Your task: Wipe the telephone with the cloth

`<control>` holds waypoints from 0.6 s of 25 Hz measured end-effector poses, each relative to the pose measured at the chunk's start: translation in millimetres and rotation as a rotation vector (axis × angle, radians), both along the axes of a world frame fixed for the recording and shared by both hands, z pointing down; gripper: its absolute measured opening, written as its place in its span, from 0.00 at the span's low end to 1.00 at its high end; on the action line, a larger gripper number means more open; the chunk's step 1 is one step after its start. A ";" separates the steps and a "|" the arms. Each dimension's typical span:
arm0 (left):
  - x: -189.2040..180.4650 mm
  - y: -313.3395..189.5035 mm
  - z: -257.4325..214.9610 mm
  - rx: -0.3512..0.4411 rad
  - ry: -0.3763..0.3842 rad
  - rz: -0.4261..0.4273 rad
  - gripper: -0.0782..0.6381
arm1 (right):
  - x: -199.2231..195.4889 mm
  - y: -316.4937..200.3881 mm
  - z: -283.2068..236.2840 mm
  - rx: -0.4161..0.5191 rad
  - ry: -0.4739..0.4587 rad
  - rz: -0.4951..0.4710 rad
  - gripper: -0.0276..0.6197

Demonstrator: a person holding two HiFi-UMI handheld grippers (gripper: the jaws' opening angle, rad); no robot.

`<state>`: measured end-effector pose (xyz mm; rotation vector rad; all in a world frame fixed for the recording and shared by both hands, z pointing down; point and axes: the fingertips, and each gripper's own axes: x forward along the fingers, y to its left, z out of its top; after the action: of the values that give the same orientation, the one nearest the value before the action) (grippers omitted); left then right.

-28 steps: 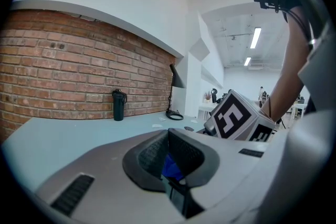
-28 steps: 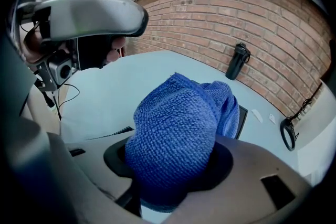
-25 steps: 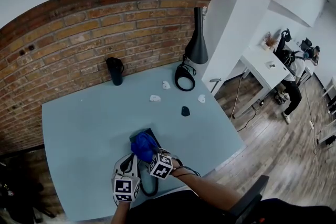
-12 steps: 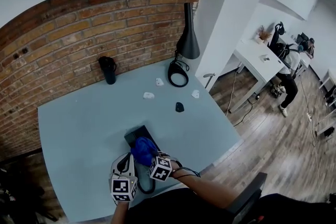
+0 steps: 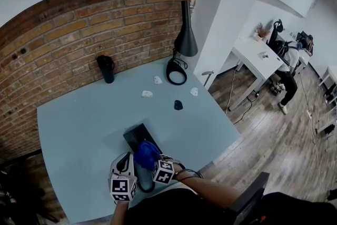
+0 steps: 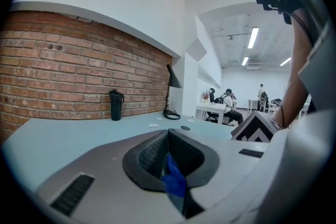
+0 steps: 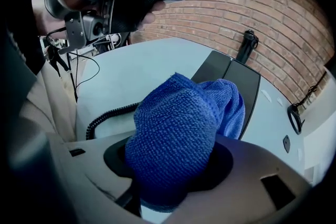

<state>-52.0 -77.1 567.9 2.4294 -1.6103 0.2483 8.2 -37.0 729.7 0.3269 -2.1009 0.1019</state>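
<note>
The flat black desk telephone (image 5: 134,136) lies on the pale blue table (image 5: 79,124), close to its near edge and about midway along it. A bunched blue microfibre cloth (image 5: 146,153) sits on the telephone's near end, while its far end shows bare and dark. The wipe looks to be under way at the near end only. The far half and the black coiled cord (image 7: 105,118) by the near edge are probably still to do. The bare surface is smooth and matte, with no dirt that I can make out.

The right gripper (image 5: 154,160) has its jaws closed around the cloth, which bulges out over them. The left gripper (image 6: 168,136) hangs just beside it with its jaw tips meeting. A sliver of blue shows in the gap behind them, but I cannot tell if it is pinched.

Along the far edge stand a black flask (image 5: 105,68) and a black desk lamp (image 5: 184,39).
</note>
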 end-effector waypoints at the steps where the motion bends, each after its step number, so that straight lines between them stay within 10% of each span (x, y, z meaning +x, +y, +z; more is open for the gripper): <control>1: -0.7 0.7 0.5 -0.001 0.000 0.000 0.14 | 1.4 2.2 2.0 0.000 0.004 -0.002 0.39; 15: -5.7 2.5 2.0 -0.011 0.000 -0.014 0.14 | 10.8 44.0 25.3 -0.238 0.035 -0.003 0.39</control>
<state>-57.7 -74.6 570.0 2.4092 -1.6211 0.2538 19.0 7.0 755.0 0.1807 -2.0290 0.3388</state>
